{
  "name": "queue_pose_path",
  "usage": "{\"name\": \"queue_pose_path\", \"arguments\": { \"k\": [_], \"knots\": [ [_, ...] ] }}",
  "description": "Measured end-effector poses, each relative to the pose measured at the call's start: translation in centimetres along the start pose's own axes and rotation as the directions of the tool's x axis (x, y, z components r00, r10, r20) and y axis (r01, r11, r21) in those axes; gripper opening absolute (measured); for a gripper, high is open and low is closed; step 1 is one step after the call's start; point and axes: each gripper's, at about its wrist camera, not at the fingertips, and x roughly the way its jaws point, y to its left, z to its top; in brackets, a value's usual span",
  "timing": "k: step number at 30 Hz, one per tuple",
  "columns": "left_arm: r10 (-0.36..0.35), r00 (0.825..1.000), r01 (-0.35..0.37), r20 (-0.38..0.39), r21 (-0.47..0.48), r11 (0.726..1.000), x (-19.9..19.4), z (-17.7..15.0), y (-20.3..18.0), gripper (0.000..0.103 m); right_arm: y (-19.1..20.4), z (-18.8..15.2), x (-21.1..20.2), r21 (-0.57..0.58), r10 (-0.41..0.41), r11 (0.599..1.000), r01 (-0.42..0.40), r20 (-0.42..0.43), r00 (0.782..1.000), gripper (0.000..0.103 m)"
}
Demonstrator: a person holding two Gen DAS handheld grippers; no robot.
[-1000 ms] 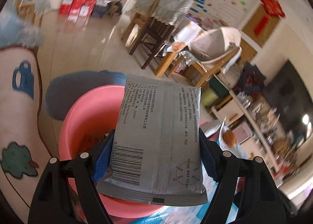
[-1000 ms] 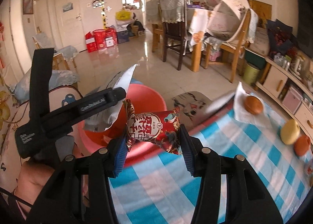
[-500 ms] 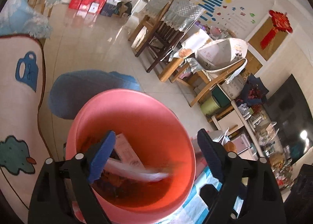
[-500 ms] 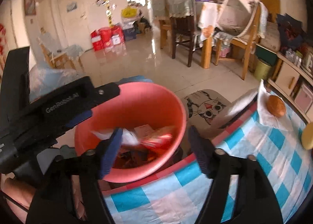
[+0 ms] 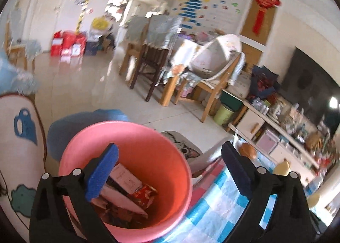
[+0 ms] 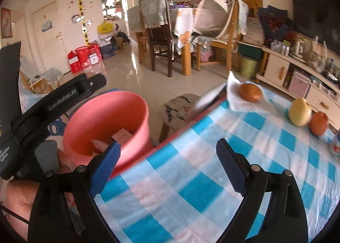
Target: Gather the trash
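- Two tools stand spread with nothing between the pads, both having just been opening: left tool (image 5: 167, 168) over the pink bucket (image 5: 148, 136), right tool (image 6: 167, 166) over the checked desk (image 6: 201, 179)
- Trash (image 5: 127, 187), a flat carton and crinkly red wrapper, lies in the bucket: light, thin, slippery; pinch an edge
- Carton's long axis looks to slant down toward the bucket wall; its facing is unclear

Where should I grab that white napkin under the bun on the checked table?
Pinch the napkin at its raised far-left corner, coming from the table's edge. That corner stands up off the cloth, while the bun pins the middle, so lift it off first.
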Motion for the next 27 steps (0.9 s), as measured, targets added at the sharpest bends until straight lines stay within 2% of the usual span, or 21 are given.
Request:
{"name": "queue_pose_path", "arguments": {
  "k": [3,12,19,27],
  "knots": [
    [-0.031,0.999,0.029,0.021,0.078,0.997,-0.8,-0.2,-1.9,0.097,-1.2,-0.9,-1.6,0.021,-0.034,0.999,0.034,0.005,0.999,0.093],
    [-0.119,0.991,0.108,0.066,0.155,0.982,-3.5,-1.0,-5.5,0.098,-4.9,-3.5,-6.5,0.096,-0.126,0.988,0.122,0.031,0.992,0.093],
    [-0.18,0.982,0.163,0.05,0.24,0.957,-5.8,-2.5,-8.6,0.098,-8.2,-5.6,-11.5,0.153,-0.232,0.963,0.22,0.064,0.971,0.093],
    [-0.238,0.971,0.228,-0.013,0.346,0.91,-9.3,-5.0,-12.8,0.098,-12.1,-8.0,-17.2,0.227,-0.333,0.926,0.301,0.115,0.936,0.094]
  ]
}}
